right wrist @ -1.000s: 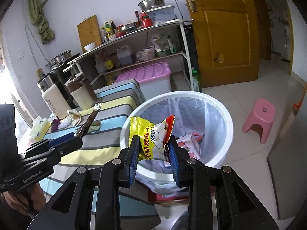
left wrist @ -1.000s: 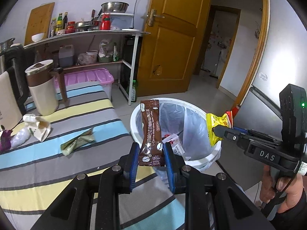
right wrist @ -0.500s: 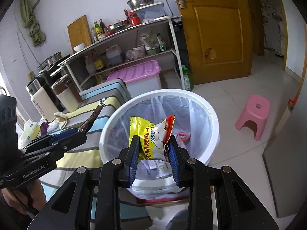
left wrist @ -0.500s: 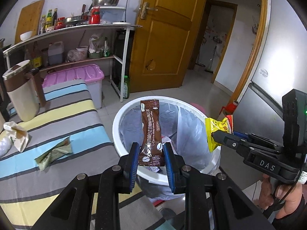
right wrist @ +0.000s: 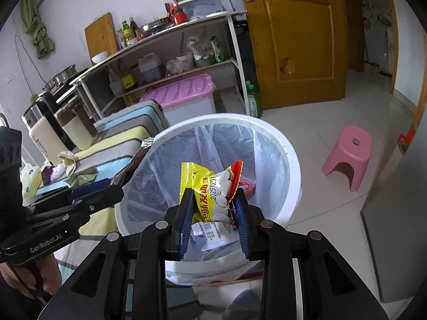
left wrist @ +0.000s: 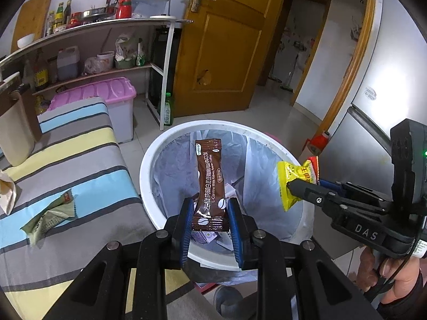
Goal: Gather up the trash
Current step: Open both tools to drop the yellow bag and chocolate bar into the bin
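Note:
A white bin (left wrist: 149, 165) lined with a clear bag stands on the floor beside the striped table; several bits of rubbish lie at its bottom. My left gripper (left wrist: 209, 205) is shut on the lower end of a brown coffee sachet (left wrist: 209, 176), which stands upright over the bin's mouth. From the right, my right gripper (left wrist: 291, 186) reaches over the rim with a yellow snack packet (left wrist: 293, 173). In the right wrist view that gripper (right wrist: 213, 194) has the yellow packet (right wrist: 205, 184) between its pads above the bin (right wrist: 291, 165); its jaws are opening.
A green wrapper (left wrist: 50, 216) and crumpled paper (left wrist: 6, 192) lie on the striped tablecloth (left wrist: 80, 160). A brown-and-cream jug (left wrist: 16, 122) stands further back. A pink-lidded box (left wrist: 106, 93), a loaded shelf and a wooden door (left wrist: 226, 53) lie behind the bin. A pink stool (right wrist: 349, 154) stands to its right.
Both grippers have moved forward and down, so the bin's mouth now fills the middle of both views. The sachet and the yellow packet are still between the pads.

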{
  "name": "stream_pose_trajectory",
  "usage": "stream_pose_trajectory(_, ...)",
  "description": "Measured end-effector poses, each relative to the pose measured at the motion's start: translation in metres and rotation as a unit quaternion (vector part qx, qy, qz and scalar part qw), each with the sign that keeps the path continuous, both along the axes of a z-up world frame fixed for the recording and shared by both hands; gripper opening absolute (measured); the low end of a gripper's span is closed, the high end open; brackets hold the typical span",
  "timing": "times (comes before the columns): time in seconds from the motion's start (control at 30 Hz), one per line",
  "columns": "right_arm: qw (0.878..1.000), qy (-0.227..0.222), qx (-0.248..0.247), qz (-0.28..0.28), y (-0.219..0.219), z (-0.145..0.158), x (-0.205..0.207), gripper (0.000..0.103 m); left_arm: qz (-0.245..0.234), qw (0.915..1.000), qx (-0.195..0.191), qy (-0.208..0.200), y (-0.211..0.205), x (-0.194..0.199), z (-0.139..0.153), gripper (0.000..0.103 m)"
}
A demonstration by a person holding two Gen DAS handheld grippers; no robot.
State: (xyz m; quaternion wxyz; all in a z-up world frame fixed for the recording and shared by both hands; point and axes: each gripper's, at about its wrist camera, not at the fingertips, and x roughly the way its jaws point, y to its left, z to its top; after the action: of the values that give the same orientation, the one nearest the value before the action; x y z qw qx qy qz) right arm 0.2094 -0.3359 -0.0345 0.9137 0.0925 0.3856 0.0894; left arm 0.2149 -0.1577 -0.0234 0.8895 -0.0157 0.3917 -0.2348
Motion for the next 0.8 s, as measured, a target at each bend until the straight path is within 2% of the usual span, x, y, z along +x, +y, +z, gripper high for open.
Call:
stream_pose_trajectory(0.17,1.000,0.005,-0.002,-0.006,-0.001,-0.004,0.005,0.034,-0.005,0.9999,-0.004,0.009,-0.004,0.007,-0.002,0.027)
stream_pose_trajectory(0.27,1.000,0.001,-0.001,-0.008,-0.002,-0.004,0.004,0.039,-0.007,0.9999,-0.003,0.007,-0.005,0.007,-0.002,0.027)
stream_pose_trajectory(0.8,1.000,-0.024,-0.003,0.010,0.016,0.020,-0.026,0.040,0.014,0.9993,-0.031,-0.014,0.025,-0.023,0.021,0.027)
